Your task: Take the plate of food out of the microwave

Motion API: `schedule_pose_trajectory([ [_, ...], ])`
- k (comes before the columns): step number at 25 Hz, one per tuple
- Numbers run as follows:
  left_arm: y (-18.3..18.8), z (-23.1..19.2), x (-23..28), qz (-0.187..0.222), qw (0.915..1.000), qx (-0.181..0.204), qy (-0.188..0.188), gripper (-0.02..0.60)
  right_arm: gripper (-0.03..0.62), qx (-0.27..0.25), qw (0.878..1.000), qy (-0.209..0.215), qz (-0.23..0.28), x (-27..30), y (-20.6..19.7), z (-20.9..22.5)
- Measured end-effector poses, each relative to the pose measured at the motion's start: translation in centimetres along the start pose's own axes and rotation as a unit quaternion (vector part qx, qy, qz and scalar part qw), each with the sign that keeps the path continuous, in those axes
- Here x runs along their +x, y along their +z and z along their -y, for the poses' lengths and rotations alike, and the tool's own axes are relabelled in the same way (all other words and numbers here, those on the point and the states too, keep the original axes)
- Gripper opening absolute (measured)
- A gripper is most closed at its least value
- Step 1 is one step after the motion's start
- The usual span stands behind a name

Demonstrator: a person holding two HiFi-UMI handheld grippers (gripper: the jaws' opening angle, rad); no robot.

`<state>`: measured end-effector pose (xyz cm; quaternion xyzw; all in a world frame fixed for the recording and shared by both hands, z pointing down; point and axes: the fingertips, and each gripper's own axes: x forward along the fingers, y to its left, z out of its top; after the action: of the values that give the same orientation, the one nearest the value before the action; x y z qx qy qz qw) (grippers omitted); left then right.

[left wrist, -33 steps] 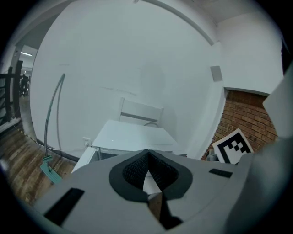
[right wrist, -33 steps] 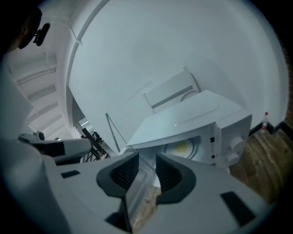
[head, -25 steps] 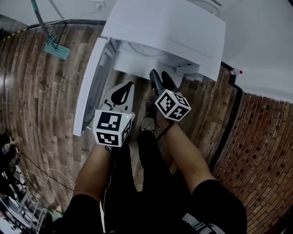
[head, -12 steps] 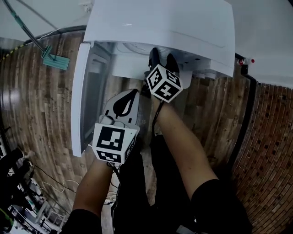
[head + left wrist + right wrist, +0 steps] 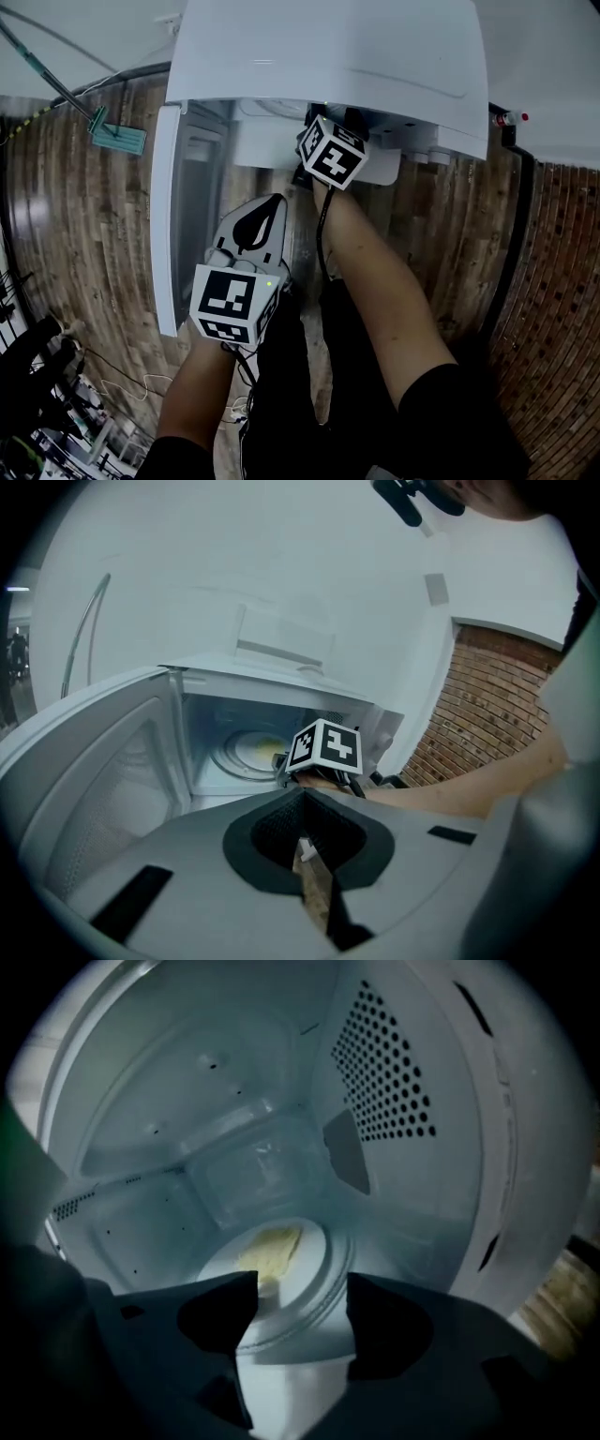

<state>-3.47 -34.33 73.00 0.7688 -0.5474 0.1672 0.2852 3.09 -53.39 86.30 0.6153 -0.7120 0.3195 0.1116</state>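
The boxy white microwave [image 5: 328,56] has its door [image 5: 169,234] swung wide at its left edge. Inside, a round white plate [image 5: 307,1249] of pale yellow food [image 5: 269,1249] sits at the middle of the cavity floor. The right gripper [image 5: 292,1297] reaches into the cavity, its jaws spreading apart. The plate's near rim lies between them, unpinched. The left gripper [image 5: 275,199] hangs outside before the door, jaws together on nothing.

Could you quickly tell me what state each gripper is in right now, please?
Left gripper: closed, empty.
Right gripper: opening, plate rim between jaws, not gripped.
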Motion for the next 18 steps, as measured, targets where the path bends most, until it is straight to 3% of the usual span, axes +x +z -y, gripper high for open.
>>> schedule_pose_trajectory([
  [5, -1.0, 0.2, 0.2, -0.010, 0.9999, -0.005, -0.006, 0.000, 0.273, -0.008, 1.000, 0.016, -0.014, -0.9, -0.4, 0.5],
  [8, -1.4, 0.4, 0.5, -0.015, 0.9998, -0.008, -0.010, 0.000, 0.153, 0.050, 0.998, 0.037, -0.029, -2.0, -1.0, 1.0],
  [11, -1.8, 0.5, 0.5, -0.022, 0.9997, -0.006, -0.013, 0.000, 0.117, 0.123, 0.988, 0.082, -0.032, -2.8, -1.8, 0.6],
  [13, -2.1, 0.6, 0.4, -0.026, 0.9996, -0.008, -0.013, 0.000, 0.098, 0.193, 0.974, 0.115, -0.036, -3.2, -2.2, 0.4],
  [15, -2.4, 0.7, 0.3, -0.028, 0.9995, -0.012, -0.012, 0.000, 0.064, 0.267, 0.951, 0.148, -0.038, -3.6, -2.3, 0.4],
  [18, -2.9, 0.3, 0.1, -0.028, 0.9995, -0.012, -0.007, 0.000, 0.040, 0.335, 0.921, 0.194, -0.039, -4.2, -2.8, 0.4],
])
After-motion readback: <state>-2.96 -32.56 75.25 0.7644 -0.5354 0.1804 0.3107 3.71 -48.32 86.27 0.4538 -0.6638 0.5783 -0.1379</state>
